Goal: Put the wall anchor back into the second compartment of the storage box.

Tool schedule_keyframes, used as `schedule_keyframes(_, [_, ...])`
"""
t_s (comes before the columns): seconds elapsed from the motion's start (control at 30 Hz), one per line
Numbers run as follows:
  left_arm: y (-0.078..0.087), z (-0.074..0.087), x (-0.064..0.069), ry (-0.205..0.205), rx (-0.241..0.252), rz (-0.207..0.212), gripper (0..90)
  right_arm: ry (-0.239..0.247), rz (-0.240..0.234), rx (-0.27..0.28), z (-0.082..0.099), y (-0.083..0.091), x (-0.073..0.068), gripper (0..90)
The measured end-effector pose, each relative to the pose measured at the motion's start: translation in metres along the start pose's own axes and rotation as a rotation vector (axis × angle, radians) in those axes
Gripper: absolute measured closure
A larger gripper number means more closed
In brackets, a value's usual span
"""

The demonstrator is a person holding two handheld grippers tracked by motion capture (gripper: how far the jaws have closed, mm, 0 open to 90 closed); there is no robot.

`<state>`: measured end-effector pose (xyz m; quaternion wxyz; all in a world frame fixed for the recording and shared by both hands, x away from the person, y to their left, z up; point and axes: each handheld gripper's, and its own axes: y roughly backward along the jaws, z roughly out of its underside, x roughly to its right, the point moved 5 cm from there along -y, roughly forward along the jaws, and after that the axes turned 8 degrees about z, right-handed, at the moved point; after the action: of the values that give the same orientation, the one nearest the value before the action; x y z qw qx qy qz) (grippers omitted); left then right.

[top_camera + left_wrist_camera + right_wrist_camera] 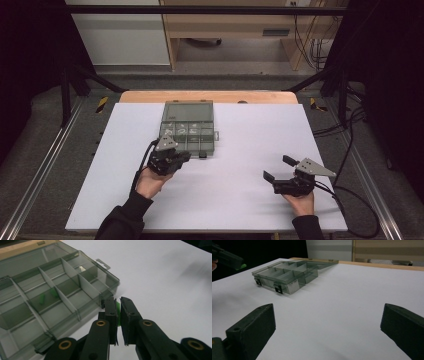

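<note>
A clear smoke-grey compartment box [187,131] lies open on the white table [240,200], its long axis running away from the person, the lid [188,111] folded back flat at the far end and the two dark latches [278,289] on the near wall facing the grippers. The left gripper [181,159] sits just in front of the box's near edge, jaws pointing forward and to the right, nearly closed on a thin green piece [118,311] held edge-on between them; its shape cannot be made out. In the left gripper view the box lies up and to the left of the jaws, with white dividers [68,271] and two blurred green bits [47,297] in one compartment; the other contents are too small to identify. The right gripper [279,168] rests low over bare table well to the right of the box, jaws wide apart and holding nothing, pointing left and forward toward it. Both hands [150,182] enter from the near edge in dark sleeves [122,220], which the frame cuts off; the left hand grips its tool from behind and below, and the right hand [300,202] does the same
</note>
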<state>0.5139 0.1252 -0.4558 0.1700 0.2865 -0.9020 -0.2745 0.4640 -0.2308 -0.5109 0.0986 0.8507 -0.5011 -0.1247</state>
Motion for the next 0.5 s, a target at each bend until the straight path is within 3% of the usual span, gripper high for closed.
schedule_keyframes(0.5, [-0.013,-0.029,-0.044,0.041,0.014,-0.064,84.0,0.002,0.0,0.0,0.0,0.0,0.0,0.2])
